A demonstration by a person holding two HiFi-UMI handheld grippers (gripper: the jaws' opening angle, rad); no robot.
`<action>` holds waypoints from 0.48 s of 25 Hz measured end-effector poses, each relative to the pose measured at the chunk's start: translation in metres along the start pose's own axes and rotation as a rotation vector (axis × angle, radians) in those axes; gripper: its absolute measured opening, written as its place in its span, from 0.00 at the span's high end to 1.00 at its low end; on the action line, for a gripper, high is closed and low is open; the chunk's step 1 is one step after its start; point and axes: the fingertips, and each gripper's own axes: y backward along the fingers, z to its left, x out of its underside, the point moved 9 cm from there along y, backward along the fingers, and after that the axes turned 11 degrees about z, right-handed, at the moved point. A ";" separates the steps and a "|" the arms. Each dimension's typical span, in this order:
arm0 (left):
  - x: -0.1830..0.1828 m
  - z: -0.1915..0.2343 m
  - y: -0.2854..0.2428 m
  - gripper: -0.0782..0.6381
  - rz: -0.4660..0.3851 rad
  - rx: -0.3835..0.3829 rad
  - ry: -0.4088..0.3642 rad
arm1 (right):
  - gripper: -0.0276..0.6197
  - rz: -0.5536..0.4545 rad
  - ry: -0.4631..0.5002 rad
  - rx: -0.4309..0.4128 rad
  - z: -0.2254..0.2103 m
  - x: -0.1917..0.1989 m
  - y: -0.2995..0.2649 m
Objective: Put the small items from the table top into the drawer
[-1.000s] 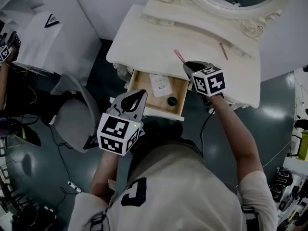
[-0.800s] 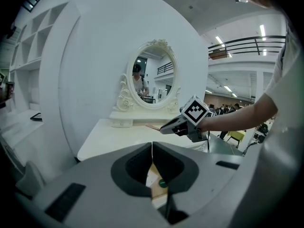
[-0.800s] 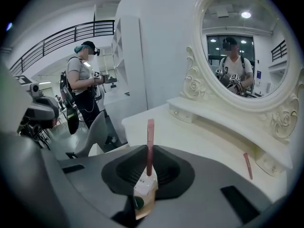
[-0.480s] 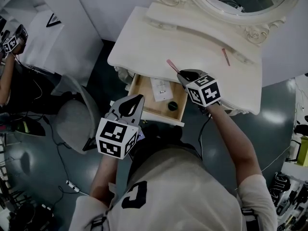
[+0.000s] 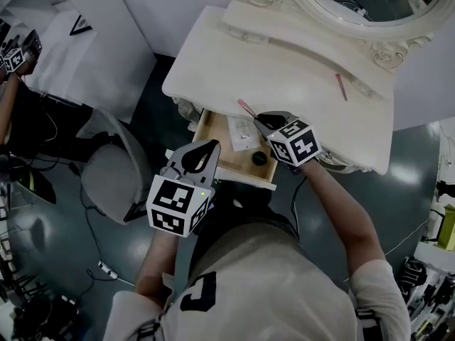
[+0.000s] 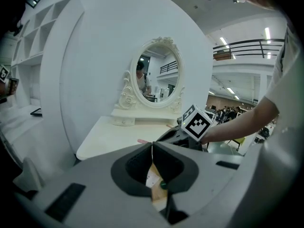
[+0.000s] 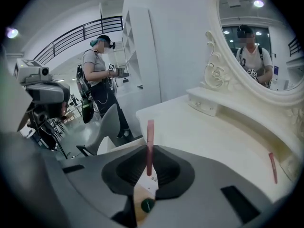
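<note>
Pink and skinny, the stick looks like it weighs next to nothing. I'd guess it's stiff but easy to snap or flick away, and smooth enough to swivel if you pinch it at just one spot, so grabbing near one end like this seems fine for a short carry. It's a plain slim rod, clamped at its lower end in the right gripper, with the rest poking out past the jaws toward 10 o'clock in the head view. It sits right over the open drawer, which already has a white card and a dark round cap in it. The left gripper hangs at 8 o'clock from the drawer, with its jaws pressed together on nothing. Another reddish stick lies on the table top at 2 o'clock, near the mirror.
</note>
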 end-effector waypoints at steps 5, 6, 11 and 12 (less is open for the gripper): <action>0.004 0.008 -0.003 0.81 0.014 -0.007 0.019 | 0.87 0.032 0.009 -0.036 0.008 0.004 -0.019; 0.005 0.010 -0.003 0.81 0.017 -0.009 0.023 | 0.87 0.039 0.011 -0.042 0.009 0.005 -0.023; 0.009 0.015 -0.006 0.81 0.030 -0.012 0.036 | 0.87 0.073 0.019 -0.061 0.013 0.012 -0.038; 0.010 0.016 -0.007 0.81 0.033 -0.013 0.039 | 0.87 0.080 0.026 -0.063 0.014 0.014 -0.041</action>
